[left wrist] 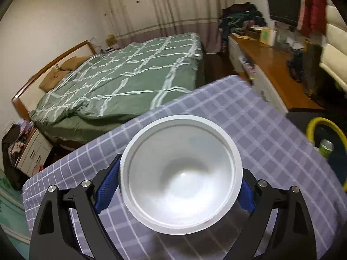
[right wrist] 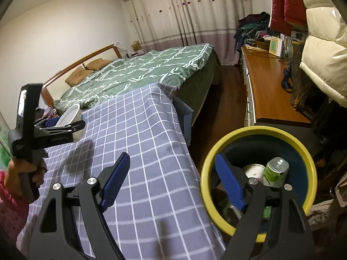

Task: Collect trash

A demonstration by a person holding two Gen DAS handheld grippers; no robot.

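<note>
Trash comes first: a white round plastic cup (left wrist: 181, 175) sits clamped between the blue pads of the left gripper (left wrist: 180, 186), above the table's lilac checked cloth (left wrist: 249, 117). In the right wrist view the right gripper (right wrist: 173, 182) has its fingers spread wide with nothing between them, its right finger over the yellow-rimmed dark bin (right wrist: 308, 158) beside the table (a green can (right wrist: 274, 172) and a white paper cup (right wrist: 254, 171) lie inside)

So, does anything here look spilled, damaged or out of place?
Nothing stands out. The white plastic cup sits empty between the left gripper fingers; the yellow-rimmed bin stands upright beside the checked tablecloth.
</note>
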